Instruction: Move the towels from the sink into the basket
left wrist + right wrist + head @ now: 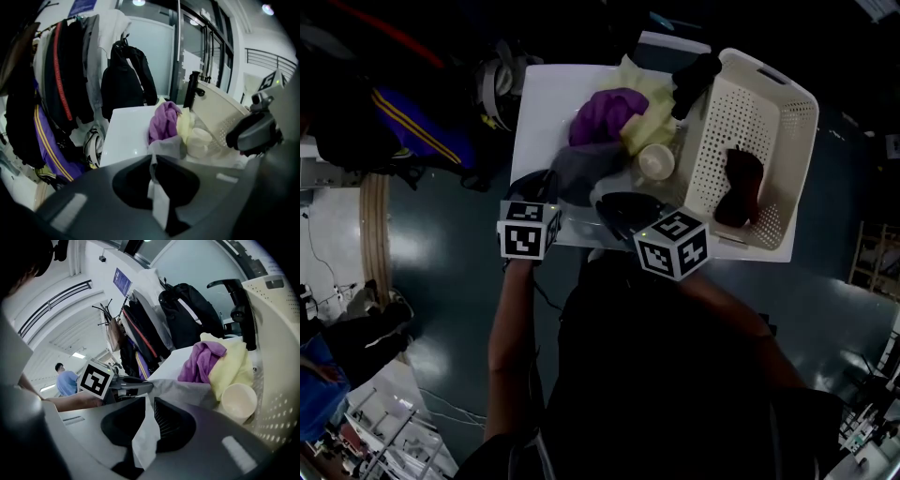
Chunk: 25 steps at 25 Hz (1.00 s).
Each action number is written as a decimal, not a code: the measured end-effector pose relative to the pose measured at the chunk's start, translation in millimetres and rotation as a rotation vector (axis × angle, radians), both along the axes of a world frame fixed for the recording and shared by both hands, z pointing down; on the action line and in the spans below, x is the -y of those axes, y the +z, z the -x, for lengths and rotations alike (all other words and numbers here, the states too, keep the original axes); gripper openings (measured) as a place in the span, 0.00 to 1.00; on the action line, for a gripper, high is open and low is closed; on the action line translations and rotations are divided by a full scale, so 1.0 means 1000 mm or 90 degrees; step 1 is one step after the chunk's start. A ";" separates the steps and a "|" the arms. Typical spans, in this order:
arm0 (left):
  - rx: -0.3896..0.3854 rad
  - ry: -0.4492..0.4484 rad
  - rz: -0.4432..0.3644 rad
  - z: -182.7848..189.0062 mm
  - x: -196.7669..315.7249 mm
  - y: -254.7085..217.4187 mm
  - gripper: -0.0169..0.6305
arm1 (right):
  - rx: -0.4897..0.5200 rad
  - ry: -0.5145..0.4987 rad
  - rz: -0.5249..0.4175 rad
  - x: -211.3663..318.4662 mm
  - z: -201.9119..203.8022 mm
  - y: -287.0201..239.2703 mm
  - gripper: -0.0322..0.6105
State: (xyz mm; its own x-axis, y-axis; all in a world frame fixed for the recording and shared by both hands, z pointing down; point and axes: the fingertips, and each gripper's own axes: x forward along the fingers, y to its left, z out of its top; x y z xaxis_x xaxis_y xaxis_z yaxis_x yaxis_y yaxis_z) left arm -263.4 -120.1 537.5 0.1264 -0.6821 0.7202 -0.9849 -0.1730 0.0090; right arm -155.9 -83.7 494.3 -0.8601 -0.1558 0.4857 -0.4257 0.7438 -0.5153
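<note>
A grey towel lies at the near edge of the white sink top, and both grippers grip it. My left gripper is shut on its left part; in the left gripper view the cloth runs in between the closed jaws. My right gripper is shut on its right part, with cloth pinched between the jaws. Behind it sit a purple towel and a yellow towel. The cream basket stands to the right and holds a dark red towel.
A cream cup stands between the towels and the basket. A black faucet rises at the back beside the basket's rim. Jackets and bags hang left of the sink, with a helmet below. A person in blue stands far off.
</note>
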 end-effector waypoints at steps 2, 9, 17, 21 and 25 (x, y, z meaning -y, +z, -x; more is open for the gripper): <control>-0.016 -0.010 -0.028 -0.001 -0.001 -0.009 0.05 | 0.000 0.005 -0.003 -0.003 -0.002 -0.002 0.14; -0.096 0.016 -0.092 -0.026 -0.002 -0.047 0.05 | 0.002 0.033 -0.013 -0.009 -0.012 -0.010 0.14; -0.133 0.065 -0.162 -0.058 0.000 -0.101 0.05 | 0.016 0.089 -0.030 -0.013 -0.036 -0.027 0.11; -0.147 0.082 -0.192 -0.070 -0.001 -0.124 0.05 | 0.028 0.121 -0.036 -0.016 -0.051 -0.035 0.10; -0.143 0.113 -0.218 -0.084 0.000 -0.145 0.05 | 0.039 0.156 -0.048 -0.017 -0.067 -0.046 0.10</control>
State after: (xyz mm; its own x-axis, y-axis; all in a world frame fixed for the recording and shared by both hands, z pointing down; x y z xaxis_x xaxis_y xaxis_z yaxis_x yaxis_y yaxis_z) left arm -179.8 -120.0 392.3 0.3910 -0.8299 0.3981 -0.9197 -0.3697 0.1326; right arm -89.0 -67.2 448.4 -0.8198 -0.3967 0.4130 -0.5675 0.6598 -0.4926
